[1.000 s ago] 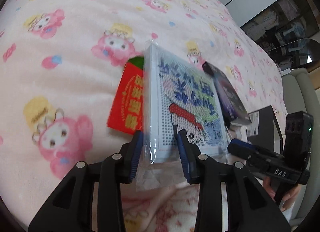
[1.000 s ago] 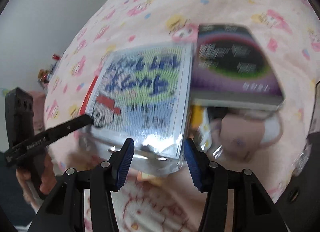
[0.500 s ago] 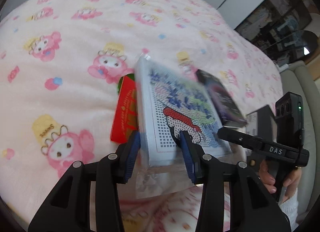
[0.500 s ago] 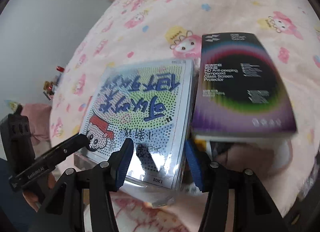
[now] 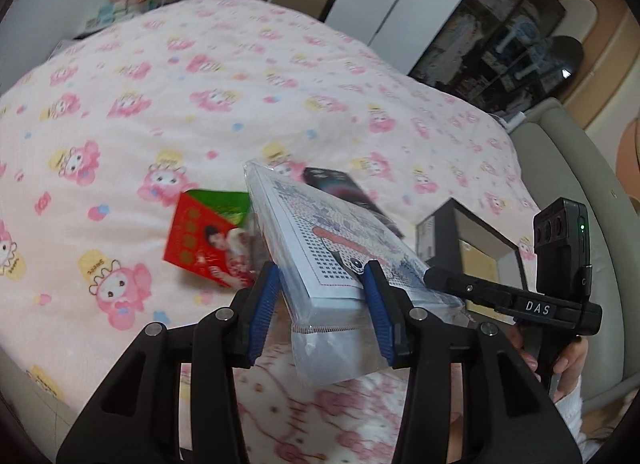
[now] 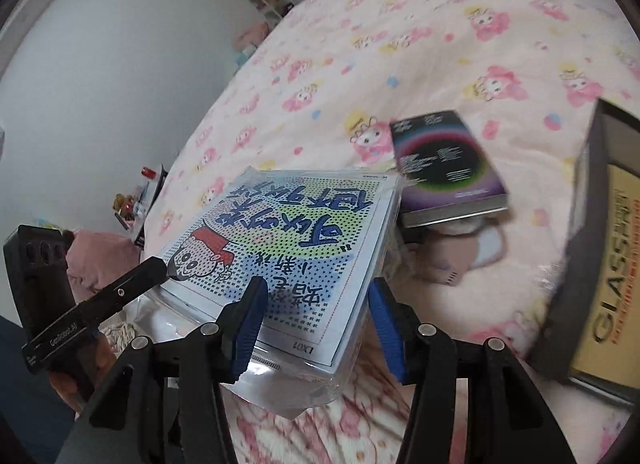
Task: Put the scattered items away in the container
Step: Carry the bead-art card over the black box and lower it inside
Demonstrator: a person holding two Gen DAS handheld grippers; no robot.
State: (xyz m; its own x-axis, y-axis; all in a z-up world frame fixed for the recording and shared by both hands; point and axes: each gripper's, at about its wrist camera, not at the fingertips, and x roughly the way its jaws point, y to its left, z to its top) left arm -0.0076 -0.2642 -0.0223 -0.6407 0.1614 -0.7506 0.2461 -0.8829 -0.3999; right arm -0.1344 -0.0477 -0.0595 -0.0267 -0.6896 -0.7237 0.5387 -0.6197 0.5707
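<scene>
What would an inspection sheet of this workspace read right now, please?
Surface: rumpled pink cartoon-print blanket.
Job's things: bagged craft kit held up, tilted; red packet, screen-protector box and plush toy on the blanket; black container beside them.
Clutter: nothing seen.
Grippers: left gripper, jaws just been opening, kit between them, grip unclear; right gripper shut on the kit.
Cables: nothing seen.
Surroundings: white wall, dark shelving.
</scene>
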